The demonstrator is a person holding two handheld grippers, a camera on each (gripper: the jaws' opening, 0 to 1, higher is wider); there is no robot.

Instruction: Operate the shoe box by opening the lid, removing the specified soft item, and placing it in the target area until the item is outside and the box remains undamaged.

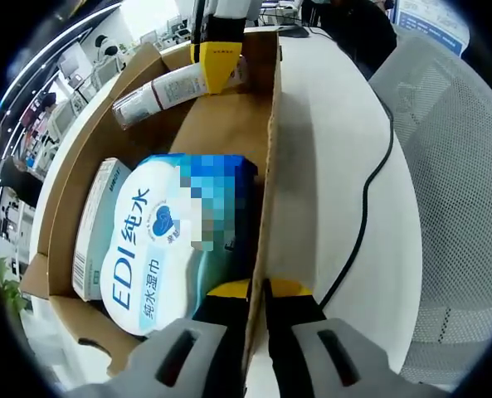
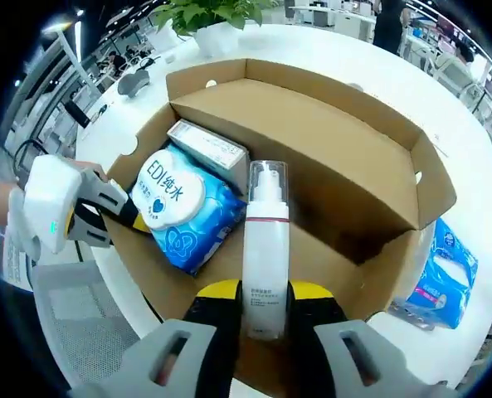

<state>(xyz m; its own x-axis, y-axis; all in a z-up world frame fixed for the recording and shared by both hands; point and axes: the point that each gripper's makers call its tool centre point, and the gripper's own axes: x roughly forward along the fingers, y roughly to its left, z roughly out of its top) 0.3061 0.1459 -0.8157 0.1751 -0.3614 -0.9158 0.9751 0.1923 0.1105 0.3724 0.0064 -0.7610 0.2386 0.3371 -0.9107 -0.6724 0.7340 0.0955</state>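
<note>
The open cardboard shoe box [image 1: 221, 133] [image 2: 328, 157] stands on a white table. Inside lies a soft blue-and-white wet-wipes pack [image 1: 171, 240] [image 2: 183, 207], next to a small white carton [image 1: 96, 224] [image 2: 208, 145]. My left gripper [image 1: 260, 290] [image 2: 128, 214] is shut on the box's thin side wall, one jaw inside and one outside. My right gripper [image 2: 262, 303] [image 1: 216, 62] is shut on a white pump bottle [image 2: 265, 240] [image 1: 158, 91] at the opposite end of the box. The bottle points along the jaws over the box floor.
A second blue pack [image 2: 449, 274] lies on the table [image 1: 328, 149] outside the box, by a folded-out flap. A black cable [image 1: 370, 191] crosses the table. A mesh chair [image 1: 453, 166] stands beside it, and a potted plant [image 2: 204, 16] beyond the box.
</note>
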